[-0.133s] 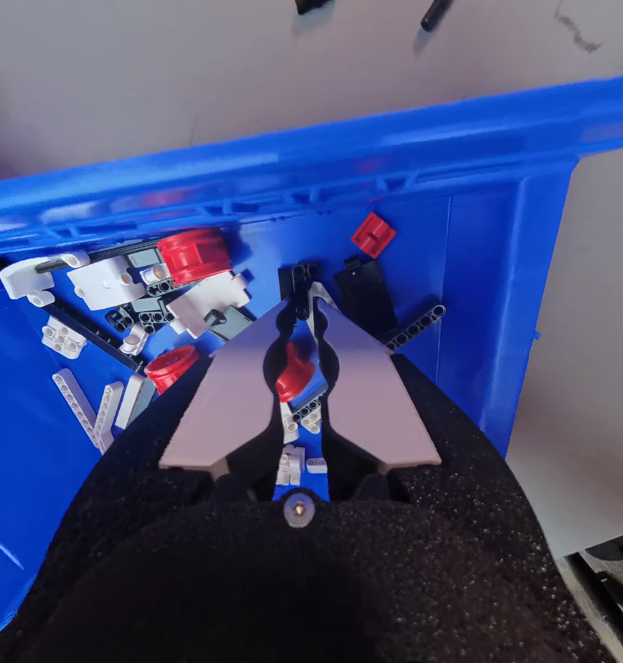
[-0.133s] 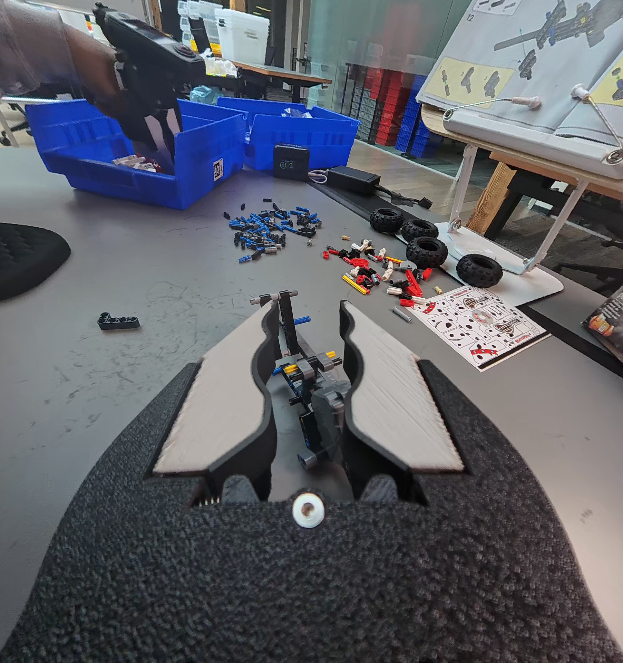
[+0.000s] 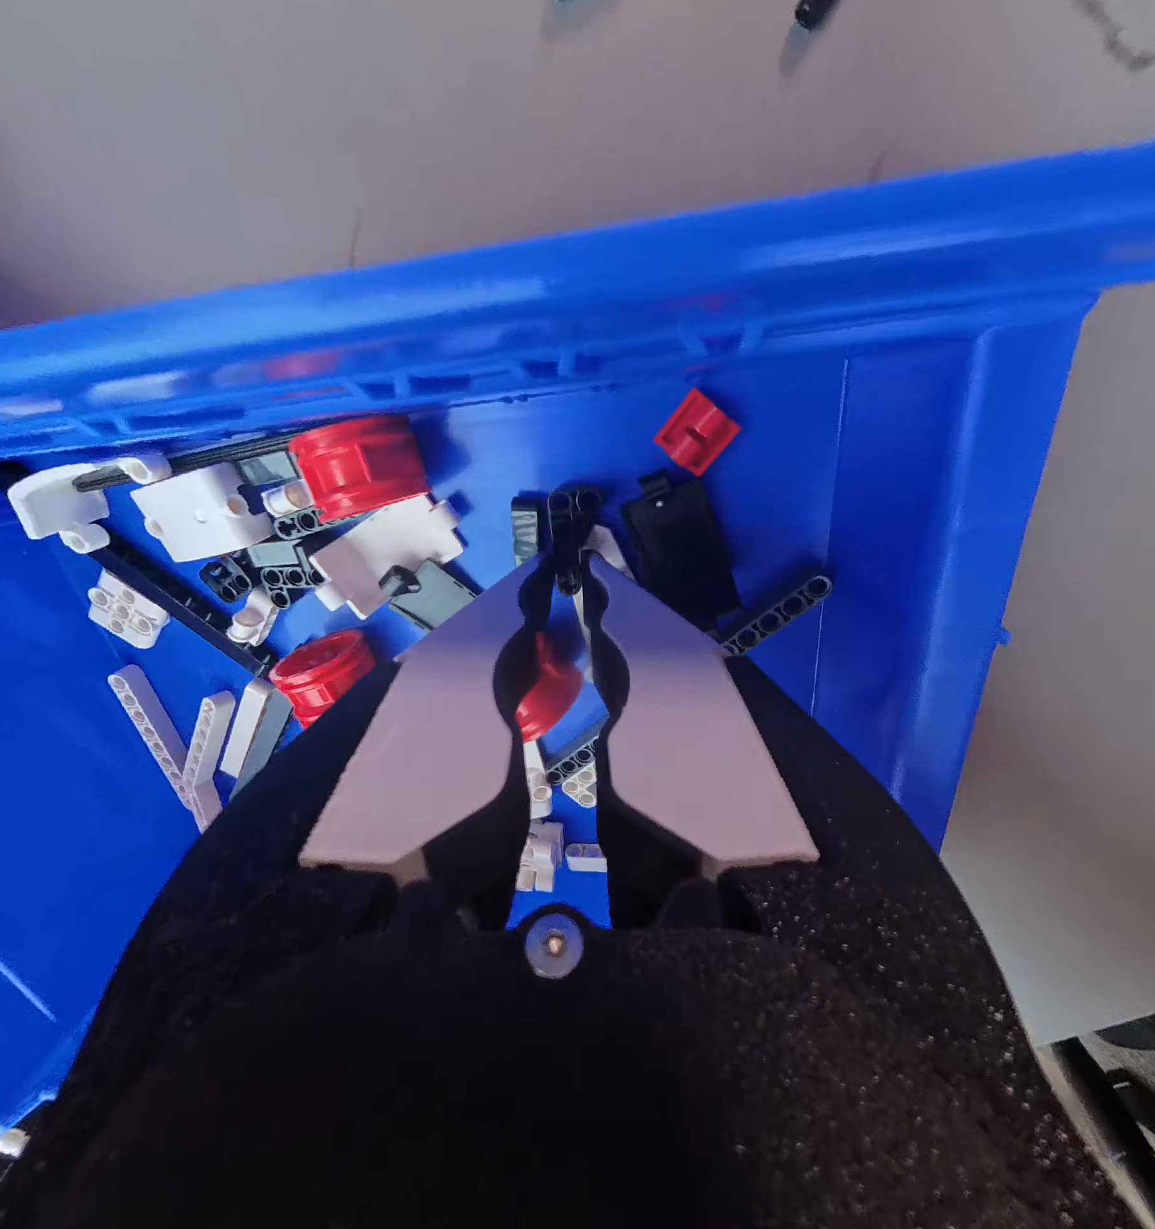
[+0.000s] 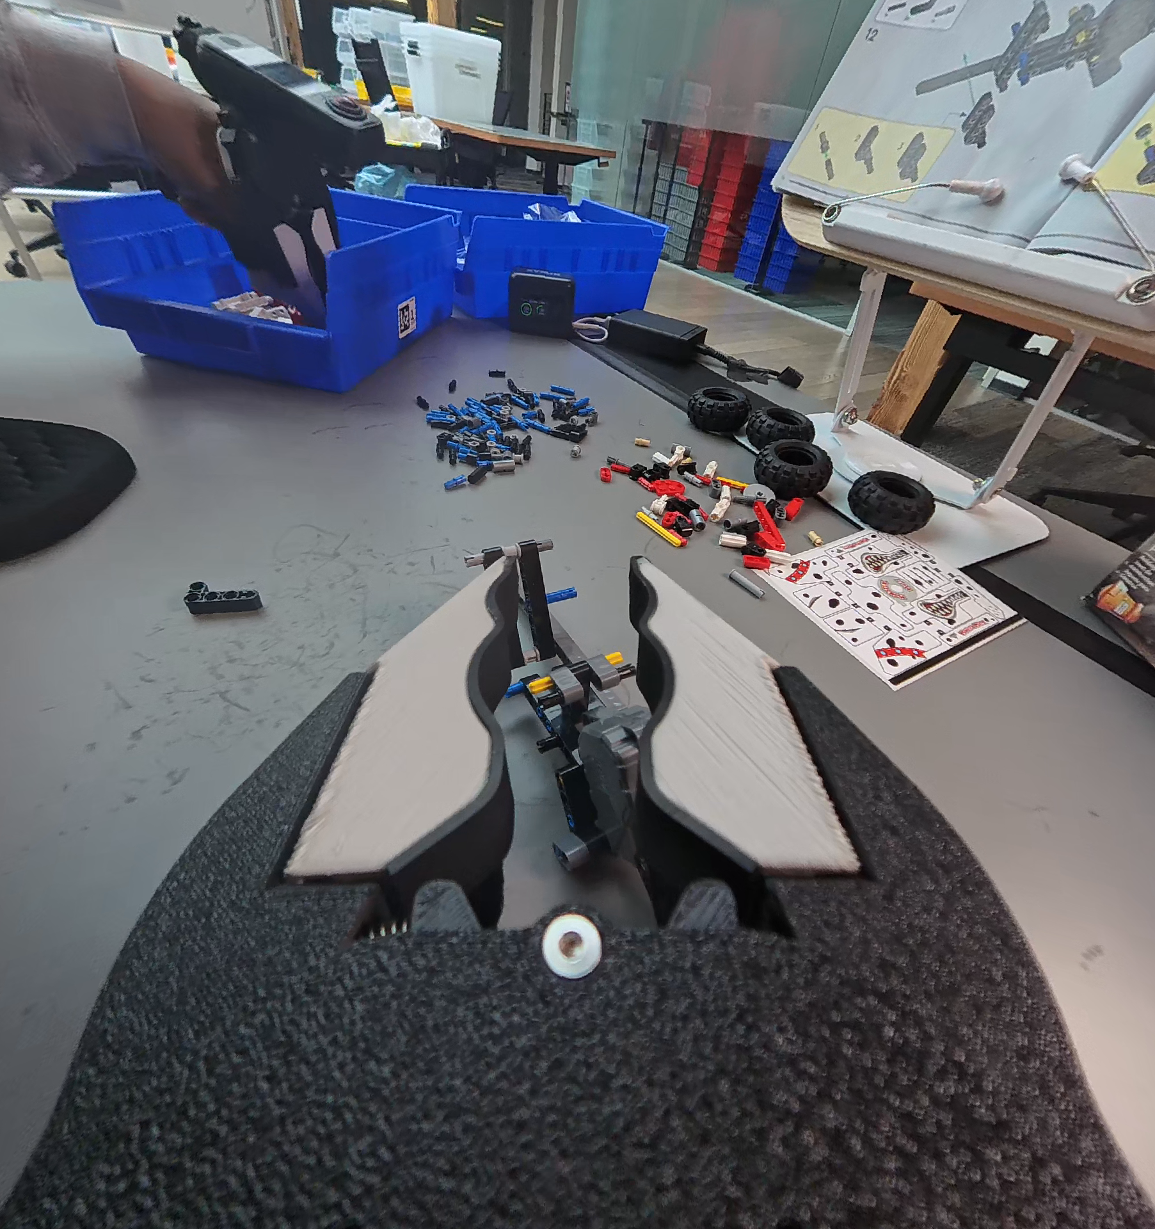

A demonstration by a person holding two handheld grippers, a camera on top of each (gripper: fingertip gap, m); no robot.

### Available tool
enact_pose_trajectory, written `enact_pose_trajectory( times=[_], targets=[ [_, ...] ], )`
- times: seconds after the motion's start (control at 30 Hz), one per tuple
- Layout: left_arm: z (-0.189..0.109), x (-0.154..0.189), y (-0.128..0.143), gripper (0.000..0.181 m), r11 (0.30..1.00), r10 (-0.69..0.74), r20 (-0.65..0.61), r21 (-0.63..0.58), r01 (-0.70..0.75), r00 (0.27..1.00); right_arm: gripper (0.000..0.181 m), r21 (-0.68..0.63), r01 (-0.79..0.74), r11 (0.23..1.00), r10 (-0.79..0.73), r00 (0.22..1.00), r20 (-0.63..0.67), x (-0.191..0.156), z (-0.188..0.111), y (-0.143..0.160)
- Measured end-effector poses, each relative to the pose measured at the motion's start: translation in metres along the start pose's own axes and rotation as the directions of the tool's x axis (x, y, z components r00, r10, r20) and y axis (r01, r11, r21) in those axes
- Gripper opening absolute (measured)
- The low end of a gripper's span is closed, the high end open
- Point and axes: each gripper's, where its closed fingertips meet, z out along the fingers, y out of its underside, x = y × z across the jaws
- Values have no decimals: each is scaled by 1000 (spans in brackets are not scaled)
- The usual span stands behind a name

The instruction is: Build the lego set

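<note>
- Grey scuffed tabletop (image 4: 295, 665) carries the work, with an open instruction booklet (image 4: 1000, 113) propped on a stand at the far right.
- Judging by the spread, the build is early: only a small black-and-grey chassis assembly (image 4: 578, 738) exists, while four black tyres (image 4: 794, 465), a blue-and-black pin pile (image 4: 505, 425), a red-and-white parts pile (image 4: 701, 502), a sticker sheet (image 4: 887, 602) and a lone black beam (image 4: 222, 598) lie loose.
- Right gripper (image 4: 571, 565) has its jaws partly open around the chassis assembly, which sits between them on the tabletop; contact with the pads is unclear.
- Left gripper (image 3: 564, 565) reaches into the blue bin (image 3: 628, 292) at far left, jaws nearly closed, pinching a small black connector (image 3: 571, 532) at the tips.
- Red wheel hubs (image 3: 355, 465), white panels (image 3: 202, 509) and grey beams remain in the bin.
</note>
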Motion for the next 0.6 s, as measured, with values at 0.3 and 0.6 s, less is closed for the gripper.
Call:
enact_pose_trajectory(
  times=[0.3, 0.6],
  targets=[
    [3, 2, -3, 13, 999, 33, 25, 2, -33, 999, 33, 3, 15, 1000, -15, 1000, -6, -1, -2, -3],
    [-10, -18, -1, 12, 997, -27, 96, 69, 21, 995, 32, 4, 17, 1000, -17, 1000, -9, -1, -2, -3]
  ],
)
